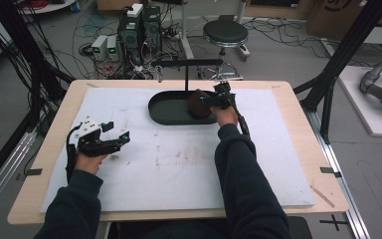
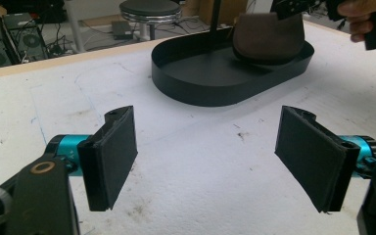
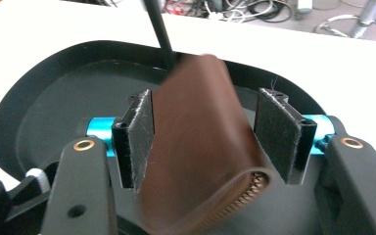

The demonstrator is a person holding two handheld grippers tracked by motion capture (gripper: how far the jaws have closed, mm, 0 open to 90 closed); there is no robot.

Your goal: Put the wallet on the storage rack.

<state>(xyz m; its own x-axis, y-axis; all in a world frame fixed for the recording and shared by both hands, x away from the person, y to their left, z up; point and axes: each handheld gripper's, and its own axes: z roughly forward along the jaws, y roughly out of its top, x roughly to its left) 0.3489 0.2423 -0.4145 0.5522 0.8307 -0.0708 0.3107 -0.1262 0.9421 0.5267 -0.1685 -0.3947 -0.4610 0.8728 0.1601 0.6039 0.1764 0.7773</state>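
Over at the far side, the right gripper [image 1: 210, 101] hangs above the black oval tray [image 1: 166, 115], its jaws spread apart with the brown leather pouch [image 3: 196, 147] standing between them. In the right gripper view the left pad [image 3: 139, 139] lies against the pouch's side, while the right pad [image 3: 279, 134] stands just clear of it, so nothing is clamped. The pouch is dark brown and smooth, rounded at its top edge, with a brassy zipper [image 3: 245, 193] curving along the near edge. It stands leaning in the right end of the tray, close to the thin black post [image 1: 186, 74] that rises from the tray's back and carries a crossbar. Nearer the person, the left gripper [image 1: 115, 134] rests low over the white mat [image 1: 179, 169], jaws wide open on nothing, well apart from the tray
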